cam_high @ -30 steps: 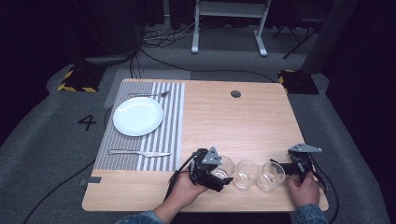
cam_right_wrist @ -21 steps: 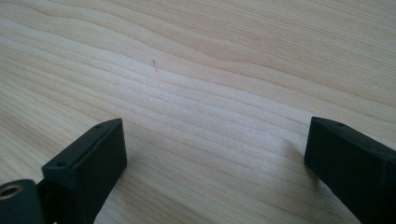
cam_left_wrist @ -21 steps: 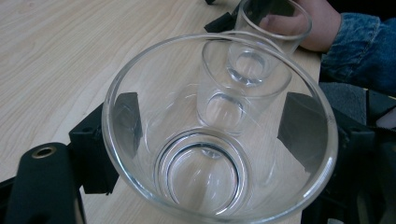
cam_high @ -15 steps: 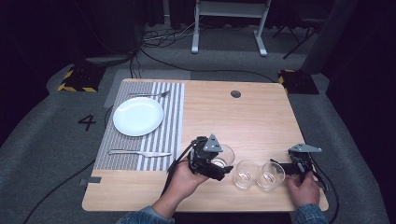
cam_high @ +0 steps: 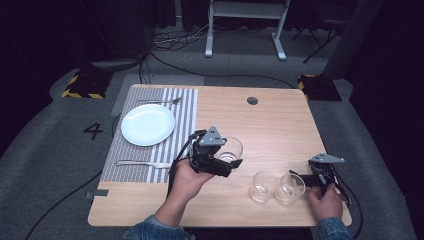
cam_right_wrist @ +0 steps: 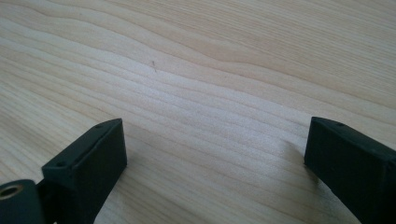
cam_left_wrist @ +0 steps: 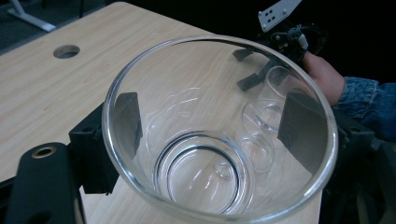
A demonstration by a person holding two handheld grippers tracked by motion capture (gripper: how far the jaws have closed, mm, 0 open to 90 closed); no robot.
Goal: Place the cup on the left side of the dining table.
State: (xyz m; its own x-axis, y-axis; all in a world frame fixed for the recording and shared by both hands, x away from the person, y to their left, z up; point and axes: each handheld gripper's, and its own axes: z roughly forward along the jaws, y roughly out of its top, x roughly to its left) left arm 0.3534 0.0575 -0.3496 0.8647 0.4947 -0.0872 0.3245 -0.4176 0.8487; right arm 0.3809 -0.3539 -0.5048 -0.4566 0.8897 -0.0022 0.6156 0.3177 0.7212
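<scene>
My left gripper (cam_high: pixel 227 161) has its jaws clamped on a clear glass (cam_left_wrist: pixel 219 130), one black pad on either side of the wall just below the rim, as the left gripper view shows. The glass sits upright between those pads, mouth toward the camera, and I see nothing in it. In the high view this held glass (cam_high: pixel 229 149) hangs above the wooden table (cam_high: pixel 280 125), out beyond my left hand (cam_high: pixel 187 177).

My right gripper (cam_high: pixel 306 179) stands with its jaws wide apart and nothing between them; in the right gripper view I see bare wood grain between the two black pads. Its tips point at a second glass (cam_high: pixel 289 188), which stands just beside them on the table, and a third glass (cam_high: pixel 263 186) stands touching or nearly touching that one, on the side away from the right gripper. My right hand (cam_high: pixel 325 202) rests near the table's front edge.

Farther off, on the far side of the left gripper, a striped placemat (cam_high: pixel 185 125) carries a white plate (cam_high: pixel 148 124), a fork (cam_high: pixel 160 101) beyond it and a knife (cam_high: pixel 143 163) on the near side.
</scene>
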